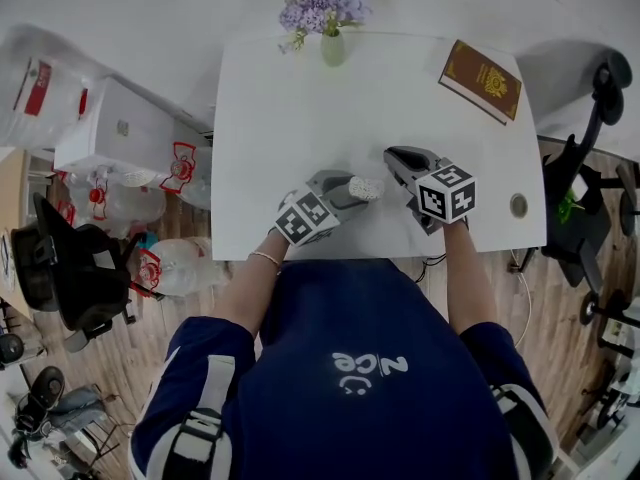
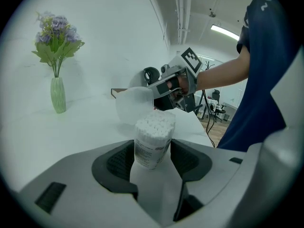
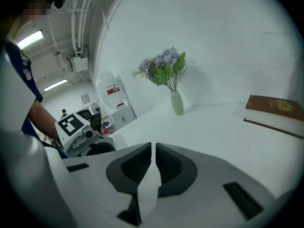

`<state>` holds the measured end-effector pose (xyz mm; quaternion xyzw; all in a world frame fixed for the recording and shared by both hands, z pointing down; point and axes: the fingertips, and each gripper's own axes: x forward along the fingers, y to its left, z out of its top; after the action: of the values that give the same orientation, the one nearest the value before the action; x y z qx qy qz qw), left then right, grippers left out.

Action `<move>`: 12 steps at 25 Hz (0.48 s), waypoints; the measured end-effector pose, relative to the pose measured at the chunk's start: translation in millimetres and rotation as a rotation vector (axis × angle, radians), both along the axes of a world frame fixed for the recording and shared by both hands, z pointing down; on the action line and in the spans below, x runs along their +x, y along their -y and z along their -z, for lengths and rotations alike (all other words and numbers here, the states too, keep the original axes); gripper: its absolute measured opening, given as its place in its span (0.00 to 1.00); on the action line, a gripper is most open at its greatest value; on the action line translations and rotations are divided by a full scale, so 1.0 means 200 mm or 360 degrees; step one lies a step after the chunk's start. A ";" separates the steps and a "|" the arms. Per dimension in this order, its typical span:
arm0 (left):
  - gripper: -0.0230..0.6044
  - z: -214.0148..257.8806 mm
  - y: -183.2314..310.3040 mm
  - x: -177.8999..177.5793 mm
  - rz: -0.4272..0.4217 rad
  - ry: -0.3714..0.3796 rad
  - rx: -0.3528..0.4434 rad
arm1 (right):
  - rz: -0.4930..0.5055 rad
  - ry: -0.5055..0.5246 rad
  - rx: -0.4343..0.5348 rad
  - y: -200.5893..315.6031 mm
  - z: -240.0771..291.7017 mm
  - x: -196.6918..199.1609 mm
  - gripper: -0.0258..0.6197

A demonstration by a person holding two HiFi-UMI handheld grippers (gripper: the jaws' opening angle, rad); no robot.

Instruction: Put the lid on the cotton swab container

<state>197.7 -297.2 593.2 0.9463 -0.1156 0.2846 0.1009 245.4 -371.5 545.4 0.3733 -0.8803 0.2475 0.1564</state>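
Left gripper (image 2: 152, 161) jaws wide, clamped on clear plastic cotton swab container (image 2: 153, 141) over white counter (image 1: 300, 118). Right gripper (image 3: 153, 163) jaws near-shut, pinching translucent round lid (image 2: 134, 104) just beside container.

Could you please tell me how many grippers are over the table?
2: the left gripper holds the cotton swab container; the right gripper, beside it, holds the lid.

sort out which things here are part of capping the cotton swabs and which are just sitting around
Part of the job:
- clear round cotton swab container, held in the left gripper
- translucent plastic lid, held by the right gripper

Just lying about:
- pale green vase of purple flowers
- dark red book with gold print
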 end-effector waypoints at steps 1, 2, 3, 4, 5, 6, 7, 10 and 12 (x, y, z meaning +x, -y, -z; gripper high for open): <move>0.45 0.00 0.00 0.00 -0.0001 0.0001 -0.0002 | -0.0004 0.0011 0.0011 -0.01 0.01 0.00 0.13; 0.45 0.00 0.00 0.00 -0.0001 0.0002 -0.0005 | -0.0006 0.0019 0.0021 -0.02 0.02 0.00 0.13; 0.45 0.00 0.00 0.00 -0.0001 0.0003 -0.0007 | -0.0005 0.0023 0.0033 -0.03 0.03 -0.01 0.13; 0.45 0.00 0.00 0.00 0.0000 0.0005 -0.0006 | -0.0004 0.0022 0.0045 -0.04 0.04 -0.01 0.13; 0.45 0.00 0.00 0.00 0.0001 0.0009 -0.0003 | -0.0006 0.0022 0.0059 -0.04 0.05 -0.01 0.13; 0.45 0.00 0.00 0.00 0.0003 0.0013 0.0002 | -0.0011 0.0023 0.0074 -0.05 0.06 -0.01 0.13; 0.45 -0.01 0.00 0.00 0.0004 0.0016 0.0006 | -0.0017 0.0025 0.0086 -0.05 0.07 -0.01 0.13; 0.45 -0.01 0.00 0.01 -0.0002 0.0017 0.0008 | -0.0015 0.0028 0.0113 -0.08 0.09 -0.03 0.13; 0.45 -0.01 0.00 0.01 -0.0008 0.0019 0.0013 | 0.0003 0.0019 0.0133 -0.11 0.11 -0.05 0.13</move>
<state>199.5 -296.5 595.0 0.9453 -0.1150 0.2900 0.0955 235.7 -350.2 523.2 0.3773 -0.8911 0.2126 0.1355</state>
